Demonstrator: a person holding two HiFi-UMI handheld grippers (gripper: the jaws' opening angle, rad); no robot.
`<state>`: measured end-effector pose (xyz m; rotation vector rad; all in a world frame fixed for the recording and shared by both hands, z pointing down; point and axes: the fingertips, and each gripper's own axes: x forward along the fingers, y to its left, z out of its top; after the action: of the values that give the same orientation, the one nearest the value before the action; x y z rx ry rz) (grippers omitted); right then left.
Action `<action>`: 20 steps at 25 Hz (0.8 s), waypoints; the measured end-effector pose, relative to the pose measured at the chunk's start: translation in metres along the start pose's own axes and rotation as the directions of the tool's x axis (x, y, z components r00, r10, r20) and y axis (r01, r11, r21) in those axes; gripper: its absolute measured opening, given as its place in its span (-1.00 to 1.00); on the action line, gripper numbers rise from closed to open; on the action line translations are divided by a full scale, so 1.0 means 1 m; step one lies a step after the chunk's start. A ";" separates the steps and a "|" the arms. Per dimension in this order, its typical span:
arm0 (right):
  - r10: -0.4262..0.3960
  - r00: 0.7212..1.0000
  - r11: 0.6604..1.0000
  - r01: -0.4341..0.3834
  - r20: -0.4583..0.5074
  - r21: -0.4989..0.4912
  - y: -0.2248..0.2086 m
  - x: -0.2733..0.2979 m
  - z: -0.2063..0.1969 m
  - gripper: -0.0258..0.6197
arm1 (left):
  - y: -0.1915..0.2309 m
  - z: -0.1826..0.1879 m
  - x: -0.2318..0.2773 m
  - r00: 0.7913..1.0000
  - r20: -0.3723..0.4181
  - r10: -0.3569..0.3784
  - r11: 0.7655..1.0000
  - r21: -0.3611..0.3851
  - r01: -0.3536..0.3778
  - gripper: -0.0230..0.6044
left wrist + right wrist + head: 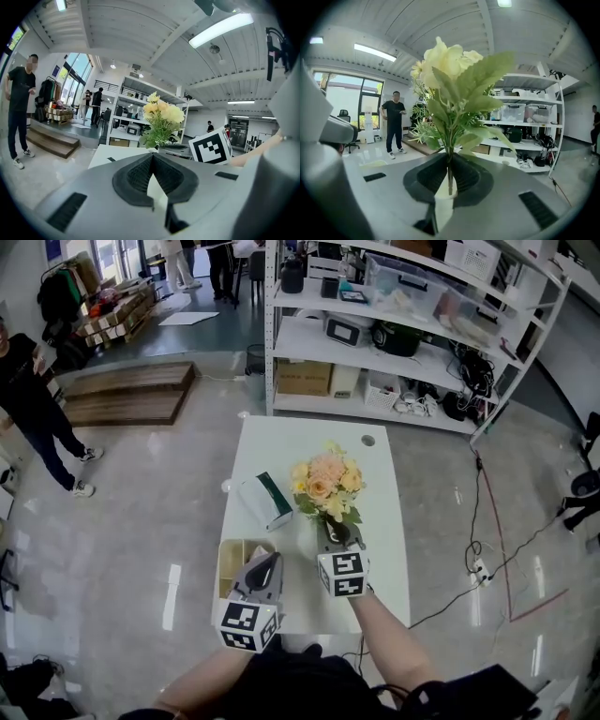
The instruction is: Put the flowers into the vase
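A bunch of peach and yellow flowers (pixel 326 482) with green leaves stands upright over the white table (pixel 281 442). My right gripper (pixel 337 532) is shut on its stems, and in the right gripper view the thin stems (pixel 449 180) are pinched between the dark pads, below the leaves and blooms (pixel 454 79). A white box-shaped thing with a dark green band (pixel 265 501) lies left of the flowers; I cannot tell whether it is the vase. My left gripper (pixel 265 563) hangs near the table's front edge, shut and empty (pixel 152 157). From it the flowers (pixel 161 117) show ahead.
An open wooden tray (pixel 234 563) sits at the table's front left, under my left gripper. A white shelf rack (pixel 403 324) full of boxes stands behind the table. A person (pixel 37 409) stands on the floor at far left. Cables (pixel 487 521) run along the floor at right.
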<state>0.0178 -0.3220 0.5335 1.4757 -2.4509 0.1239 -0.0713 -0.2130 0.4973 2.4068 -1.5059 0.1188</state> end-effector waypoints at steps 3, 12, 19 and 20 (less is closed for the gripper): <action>0.003 0.999 1.000 -0.004 -0.048 -0.006 -0.001 0.000 -0.004 -0.82 | -0.002 0.001 0.002 1.000 0.003 -0.008 1.000 0.000 0.008 -0.92; 0.038 0.980 0.997 -0.025 -0.197 0.068 0.001 0.002 -0.024 -0.80 | -0.003 0.002 0.005 1.000 0.000 -0.018 1.000 0.002 0.018 -0.92; 0.037 0.965 0.999 -0.041 -0.261 -0.008 0.005 0.006 -0.027 -0.76 | -0.005 0.002 0.003 1.000 0.003 -0.021 1.000 0.007 0.021 -0.92; 0.040 0.960 0.999 -0.046 -0.277 -0.015 0.006 0.007 -0.027 -0.75 | -0.005 0.003 0.003 1.000 0.004 -0.020 1.000 0.008 0.020 -0.92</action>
<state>0.0150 -0.3191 0.5618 1.2982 -2.2513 0.2914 -0.0657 -0.2139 0.4941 2.4292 -1.4848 0.1153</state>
